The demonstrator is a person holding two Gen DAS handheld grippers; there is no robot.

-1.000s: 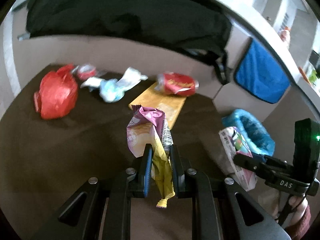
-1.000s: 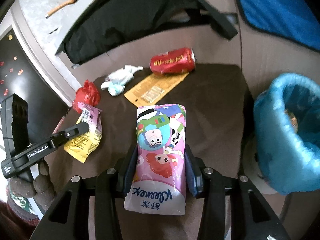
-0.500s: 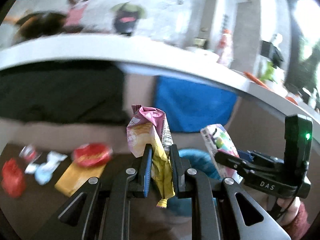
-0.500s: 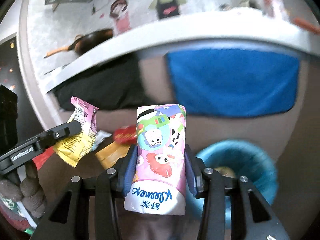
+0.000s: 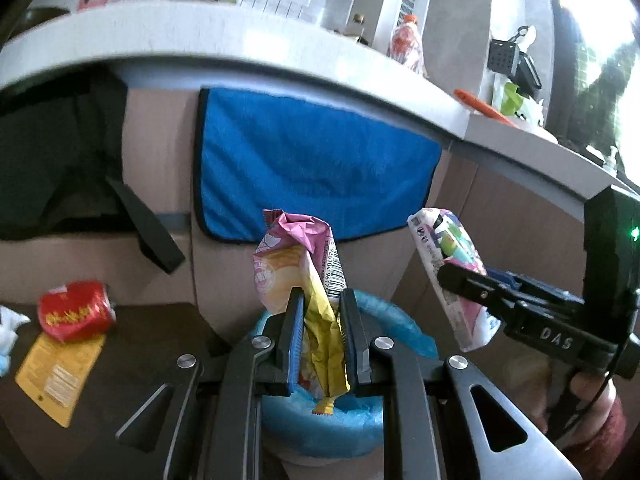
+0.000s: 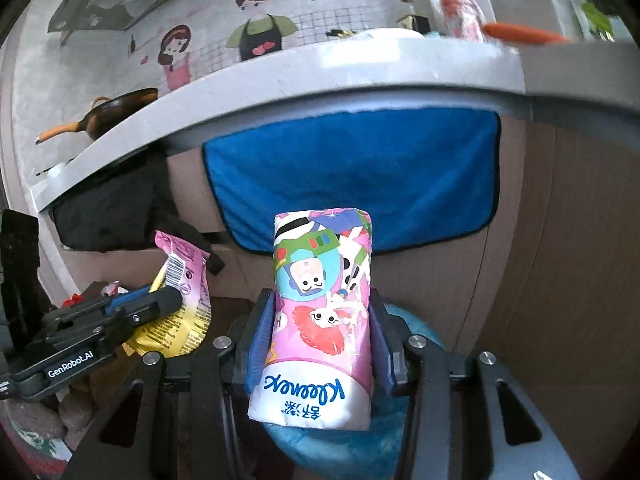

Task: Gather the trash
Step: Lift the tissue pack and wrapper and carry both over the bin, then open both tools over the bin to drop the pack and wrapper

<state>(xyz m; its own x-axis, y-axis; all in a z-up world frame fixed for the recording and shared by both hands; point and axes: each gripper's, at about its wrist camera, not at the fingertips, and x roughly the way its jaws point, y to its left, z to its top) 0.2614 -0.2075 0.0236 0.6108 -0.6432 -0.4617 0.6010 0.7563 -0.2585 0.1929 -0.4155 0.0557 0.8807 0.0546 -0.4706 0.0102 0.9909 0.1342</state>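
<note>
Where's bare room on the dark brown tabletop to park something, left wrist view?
Free: the dark brown tabletop between the yellow card and the blue-lined bin, and the strip nearer the camera. Crowded: far-left corner, where the crushed red can rests on the card beside white tissue.

Snack wrapper (image 5: 308, 280): pink and yellow, crumpled, barcode showing, held upright above blue-lined bin (image 5: 396, 320). Tissue pack (image 6: 320, 312): pink, cartoon print, plump, upright over same bin. Crushed red can (image 5: 74, 312) and yellow card (image 5: 60, 376): lying on dark table (image 5: 140, 360), touching.
</note>
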